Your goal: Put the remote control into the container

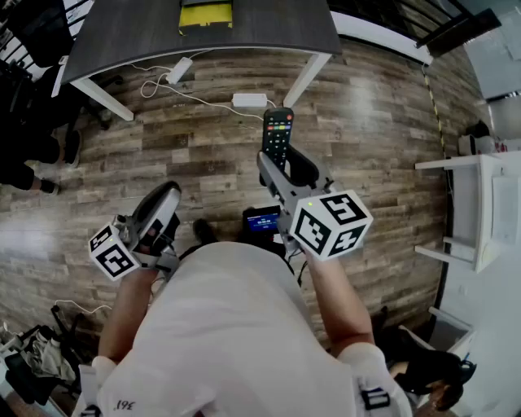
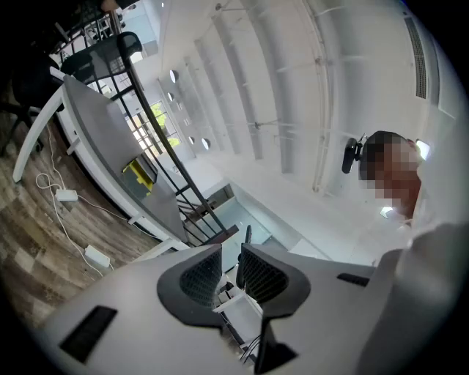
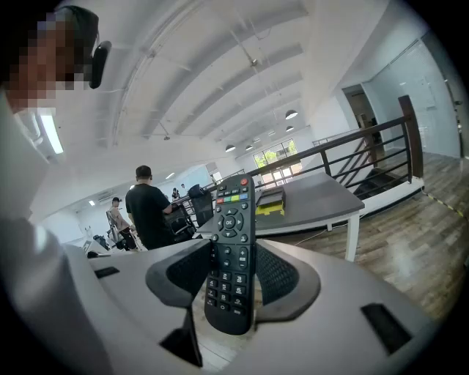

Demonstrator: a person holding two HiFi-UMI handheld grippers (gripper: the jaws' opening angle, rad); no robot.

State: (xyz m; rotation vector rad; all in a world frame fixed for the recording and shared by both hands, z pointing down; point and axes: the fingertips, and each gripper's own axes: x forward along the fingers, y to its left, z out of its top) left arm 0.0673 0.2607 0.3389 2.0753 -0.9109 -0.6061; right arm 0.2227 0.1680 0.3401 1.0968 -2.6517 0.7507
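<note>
The right claw (image 3: pixel 233 256) is clamped on the black rectangular remote control with coloured top buttons (image 1: pixel 278 130). Both mesh pads press the sides of its lower half, and the button face is turned up. The red power button end points to the far side. The remote control is held in the air above the brown wood-plank floor (image 1: pixel 366 147), on the near side of the dark grey counter with white legs (image 1: pixel 146 32).

The yellow box-shaped container (image 1: pixel 205 16) stands on the far part of the counter, well apart from the remote control.

The left claw (image 2: pixel 231 256) is at the left, near the person's body. Its jaws stand a narrow gap apart with nothing between them.

Two white power adapters with cables (image 1: pixel 249 100) lie on the floor beside the counter legs.
</note>
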